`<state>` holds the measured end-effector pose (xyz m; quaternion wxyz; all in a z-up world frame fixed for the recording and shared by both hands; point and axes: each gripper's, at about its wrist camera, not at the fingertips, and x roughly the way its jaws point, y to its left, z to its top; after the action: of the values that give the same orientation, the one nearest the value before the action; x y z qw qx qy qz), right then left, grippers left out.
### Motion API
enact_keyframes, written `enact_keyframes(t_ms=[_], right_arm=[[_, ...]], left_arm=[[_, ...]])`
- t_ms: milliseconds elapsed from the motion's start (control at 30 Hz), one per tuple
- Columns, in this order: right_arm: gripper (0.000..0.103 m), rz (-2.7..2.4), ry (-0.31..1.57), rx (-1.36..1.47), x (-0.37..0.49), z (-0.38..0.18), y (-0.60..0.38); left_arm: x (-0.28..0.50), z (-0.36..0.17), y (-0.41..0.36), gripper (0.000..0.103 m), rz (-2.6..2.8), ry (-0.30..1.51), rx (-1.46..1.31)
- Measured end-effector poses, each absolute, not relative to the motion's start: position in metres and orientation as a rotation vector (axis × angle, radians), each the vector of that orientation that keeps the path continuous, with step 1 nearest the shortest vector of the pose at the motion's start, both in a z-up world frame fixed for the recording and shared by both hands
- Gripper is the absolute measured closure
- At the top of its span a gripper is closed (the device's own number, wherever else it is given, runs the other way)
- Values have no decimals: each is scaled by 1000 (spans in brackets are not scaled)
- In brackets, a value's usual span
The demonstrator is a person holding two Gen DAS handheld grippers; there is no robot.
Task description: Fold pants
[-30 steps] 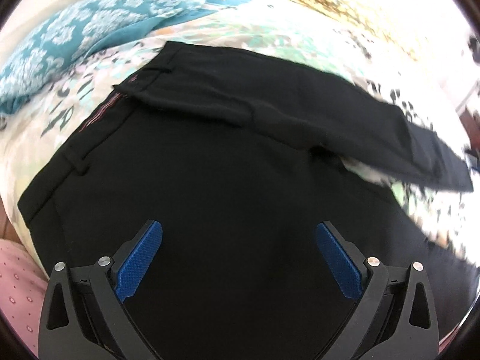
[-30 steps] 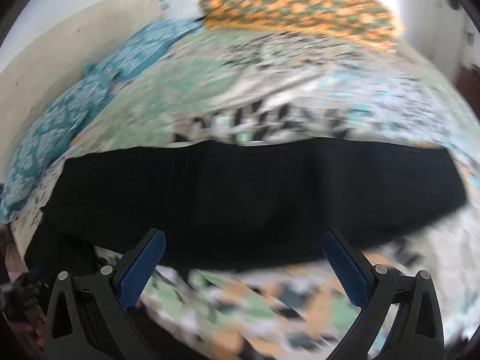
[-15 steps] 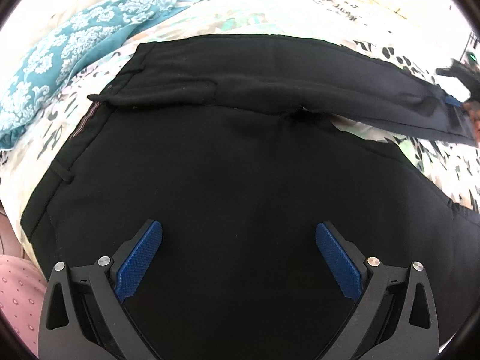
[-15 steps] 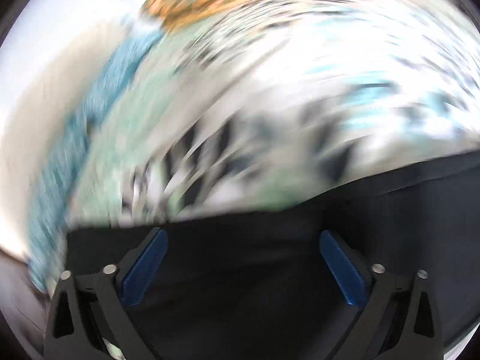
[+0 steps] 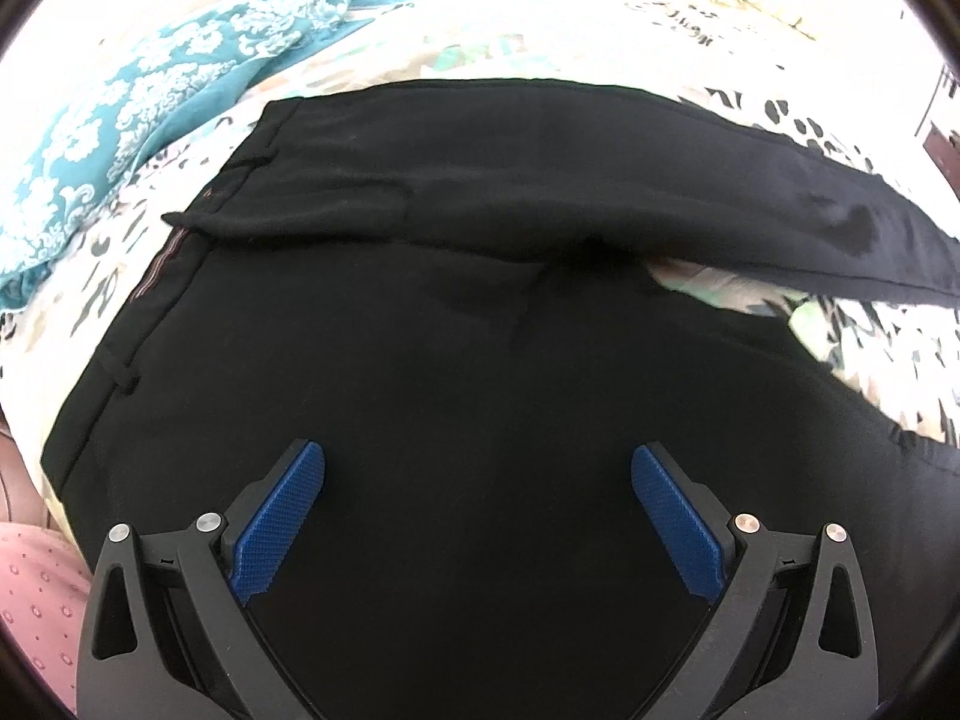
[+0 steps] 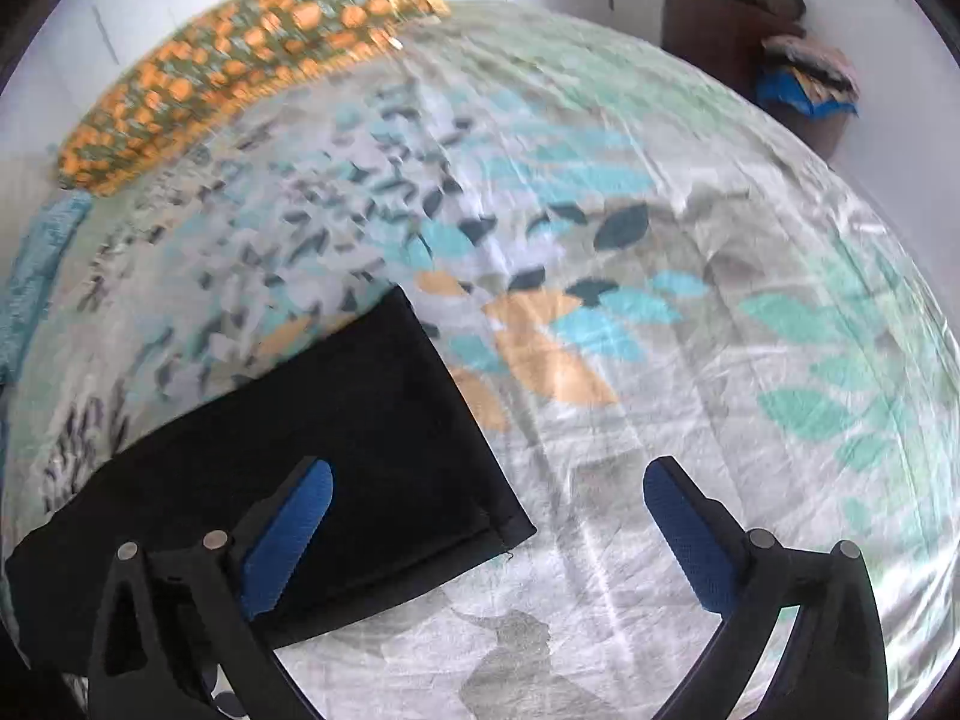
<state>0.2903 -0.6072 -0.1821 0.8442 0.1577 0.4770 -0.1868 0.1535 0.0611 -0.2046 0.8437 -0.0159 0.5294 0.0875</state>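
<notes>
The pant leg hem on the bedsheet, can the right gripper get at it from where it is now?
Probably yes. The right gripper is open, the pant leg hem lies flat on the bedsheet between its fingers, with nothing on top.

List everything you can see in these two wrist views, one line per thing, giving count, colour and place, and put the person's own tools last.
pants: one, black, spread on the bed, one leg laid across the top; leg end shows in the right view
bedsheet: one, pale with teal, green and orange leaves, under the pants
teal cloth: one, teal with white pattern, upper left of the bed
orange pillow: one, orange spots on green, far edge of the bed
cabinet: one, dark brown, piled with items, by the far wall
left hand-held gripper: black, blue pads, open above the pants
right hand-held gripper: black, blue pads, open over the leg end
</notes>
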Motion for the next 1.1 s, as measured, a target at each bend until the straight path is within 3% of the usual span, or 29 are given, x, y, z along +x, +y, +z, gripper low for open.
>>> enact_keyframes(t_ms=[533,600,633,667,867,1100], right_arm=[[0,-320,1209,241,386,-225,-605],[25,-282,1204,215,387,-223,-598],[65,-279,1169,213,384,-216,-596],[96,-301,1146,198,378,-207,-594],[96,-165,970,99,300,-132,-548],[97,-118,908,93,96,-84,-499]], left_arm=[[142,-215,56,0,159,1083,-5],[140,-216,55,0,158,1075,-8],[140,-216,55,0,159,1072,-4],[140,-216,54,0,161,1070,-2],[138,-216,53,0,163,1052,-6],[136,-216,52,0,161,1038,-10]])
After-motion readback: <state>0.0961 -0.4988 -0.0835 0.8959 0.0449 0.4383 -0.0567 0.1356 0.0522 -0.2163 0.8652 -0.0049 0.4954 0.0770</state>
